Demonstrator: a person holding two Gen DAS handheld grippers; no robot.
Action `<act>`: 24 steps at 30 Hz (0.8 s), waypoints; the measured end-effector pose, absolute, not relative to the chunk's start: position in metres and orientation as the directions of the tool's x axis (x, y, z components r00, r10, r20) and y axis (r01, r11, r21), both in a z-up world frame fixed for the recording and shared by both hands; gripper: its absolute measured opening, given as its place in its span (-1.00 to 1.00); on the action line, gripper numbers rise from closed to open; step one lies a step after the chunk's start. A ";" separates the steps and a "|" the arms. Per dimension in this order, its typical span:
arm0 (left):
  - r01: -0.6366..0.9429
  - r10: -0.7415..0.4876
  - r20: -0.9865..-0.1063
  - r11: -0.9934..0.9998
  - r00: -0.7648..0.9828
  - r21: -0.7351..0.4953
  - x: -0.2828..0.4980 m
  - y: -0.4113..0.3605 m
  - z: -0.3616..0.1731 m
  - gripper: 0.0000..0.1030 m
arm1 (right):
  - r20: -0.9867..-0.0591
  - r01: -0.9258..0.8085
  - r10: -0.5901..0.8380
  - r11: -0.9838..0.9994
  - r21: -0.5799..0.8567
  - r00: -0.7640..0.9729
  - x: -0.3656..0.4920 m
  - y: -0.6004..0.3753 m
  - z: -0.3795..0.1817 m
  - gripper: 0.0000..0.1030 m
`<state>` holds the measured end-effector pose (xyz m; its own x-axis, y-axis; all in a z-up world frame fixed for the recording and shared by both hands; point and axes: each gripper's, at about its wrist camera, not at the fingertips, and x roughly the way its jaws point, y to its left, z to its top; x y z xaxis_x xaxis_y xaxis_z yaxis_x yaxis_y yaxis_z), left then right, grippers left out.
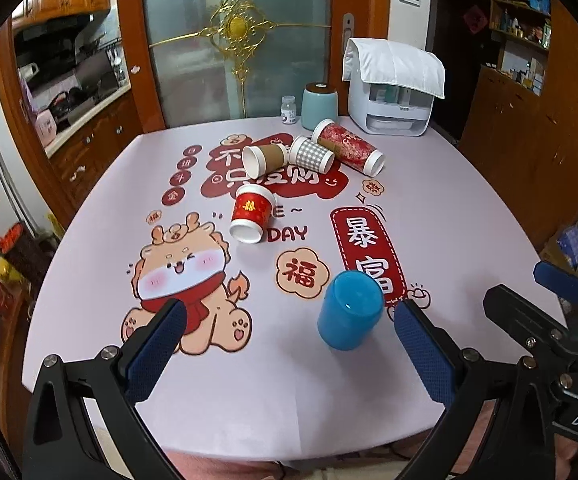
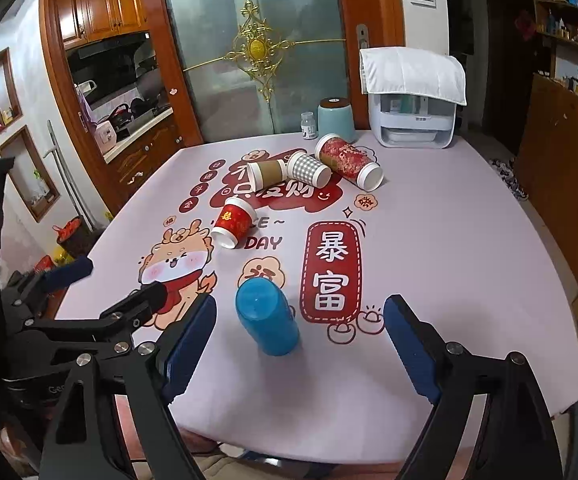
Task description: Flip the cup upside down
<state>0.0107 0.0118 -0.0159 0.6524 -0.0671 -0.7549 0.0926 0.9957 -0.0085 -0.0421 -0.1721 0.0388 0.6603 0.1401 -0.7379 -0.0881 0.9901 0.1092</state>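
Blue cup (image 1: pixel 349 311) upright, closed end up

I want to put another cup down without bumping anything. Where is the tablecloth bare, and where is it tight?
Bare: the near edge of the table in front of the blue cup, and the right side past the red banner print. Crowded: the far middle, where the lying paper cups cluster before the teal jar.
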 end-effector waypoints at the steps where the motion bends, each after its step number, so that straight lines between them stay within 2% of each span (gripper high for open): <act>1: 0.088 -0.061 -0.753 0.996 0.655 -0.005 0.009 0.011 -0.016 0.99 | -0.736 -0.085 0.139 0.990 0.110 0.663 -0.045 -0.172 0.041 0.69; 14: 0.028 0.002 -0.750 0.999 0.661 0.028 0.002 0.013 -0.020 0.99 | -0.721 -0.063 0.081 0.997 0.052 0.688 -0.065 -0.155 0.043 0.71; 24: 0.022 0.014 -0.754 0.999 0.656 0.037 0.003 0.012 -0.023 0.99 | -0.729 -0.058 0.093 0.996 0.073 0.678 -0.056 -0.157 0.036 0.71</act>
